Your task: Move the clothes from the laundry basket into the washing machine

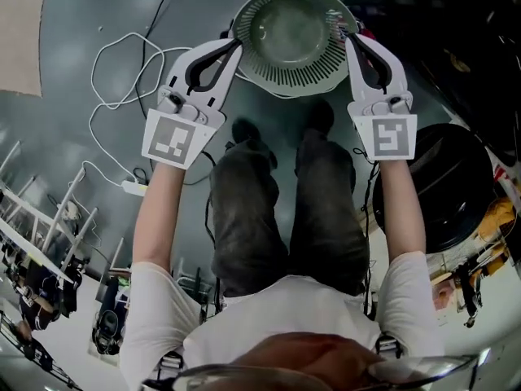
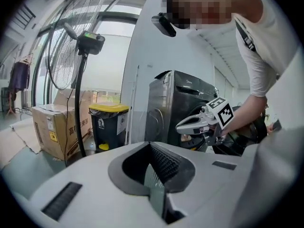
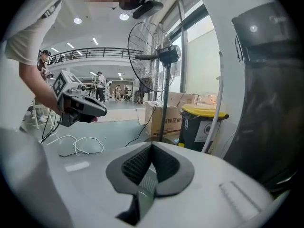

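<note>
Clamping my left tongs (image 1: 231, 45) and right tongs (image 1: 348, 33) shut on opposite sides of the laundry basket (image 1: 286, 76), I hold it balanced between them near the washing machine (image 2: 174, 103), seeing no clothes in its bowl.

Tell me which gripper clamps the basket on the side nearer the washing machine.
The right gripper: shut on the rim of the laundry basket, beside the dark washing machine. The left gripper clamps the opposite rim, by the white cable.
</note>
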### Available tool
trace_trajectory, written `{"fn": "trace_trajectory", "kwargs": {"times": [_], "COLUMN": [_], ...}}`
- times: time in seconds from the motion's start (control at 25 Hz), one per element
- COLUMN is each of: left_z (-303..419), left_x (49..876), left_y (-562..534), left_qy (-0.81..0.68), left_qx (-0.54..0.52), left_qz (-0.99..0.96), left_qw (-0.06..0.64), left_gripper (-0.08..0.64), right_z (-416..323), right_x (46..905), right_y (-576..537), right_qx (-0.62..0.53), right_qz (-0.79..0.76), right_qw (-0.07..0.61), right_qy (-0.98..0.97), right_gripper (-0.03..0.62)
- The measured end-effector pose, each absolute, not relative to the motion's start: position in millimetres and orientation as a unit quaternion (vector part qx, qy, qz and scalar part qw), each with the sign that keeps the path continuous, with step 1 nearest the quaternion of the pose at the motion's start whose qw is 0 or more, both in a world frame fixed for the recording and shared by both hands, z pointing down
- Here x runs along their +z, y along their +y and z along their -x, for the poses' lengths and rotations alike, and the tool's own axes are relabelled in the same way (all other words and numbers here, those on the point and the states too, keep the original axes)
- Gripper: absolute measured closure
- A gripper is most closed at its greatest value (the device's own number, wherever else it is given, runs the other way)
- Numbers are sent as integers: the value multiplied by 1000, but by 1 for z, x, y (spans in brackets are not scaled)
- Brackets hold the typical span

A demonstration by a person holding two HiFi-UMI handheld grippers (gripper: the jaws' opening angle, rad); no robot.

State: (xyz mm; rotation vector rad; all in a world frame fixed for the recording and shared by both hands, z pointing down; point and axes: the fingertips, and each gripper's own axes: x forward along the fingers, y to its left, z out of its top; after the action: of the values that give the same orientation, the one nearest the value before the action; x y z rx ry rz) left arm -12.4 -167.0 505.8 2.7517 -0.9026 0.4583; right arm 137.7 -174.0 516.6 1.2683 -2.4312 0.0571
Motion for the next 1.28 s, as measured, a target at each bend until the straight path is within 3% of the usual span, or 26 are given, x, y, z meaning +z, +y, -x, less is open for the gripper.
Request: {"fn": "trace_trajectory", "kwargs": {"times": [0.48,0.68,0.92,1.28], "left_z": [34,39,36,32], "left_x": [295,204,94,-8], "left_y": [-118,-84,-52,-19], "left_qy": [-331,-342,-358,-365], "left_qx": [151,144,130,113], "left_qz": [-921,-914,-910,-910], "left_qw": [136,166,165,162], "left_gripper": [554,554,555,554], "right_z": [-143,-148,-178,-202], "right_x": [311,222,123,6], "right_y": [-103,-77,-44,-19], "right_qx": [53,88,103,79], "right_qz": [-466,-498,-512,-525], "right_qw": [228,188,191,173], "right_qy": [-853,-842,-831,-829], "right_gripper": [581,581,581,581]}}
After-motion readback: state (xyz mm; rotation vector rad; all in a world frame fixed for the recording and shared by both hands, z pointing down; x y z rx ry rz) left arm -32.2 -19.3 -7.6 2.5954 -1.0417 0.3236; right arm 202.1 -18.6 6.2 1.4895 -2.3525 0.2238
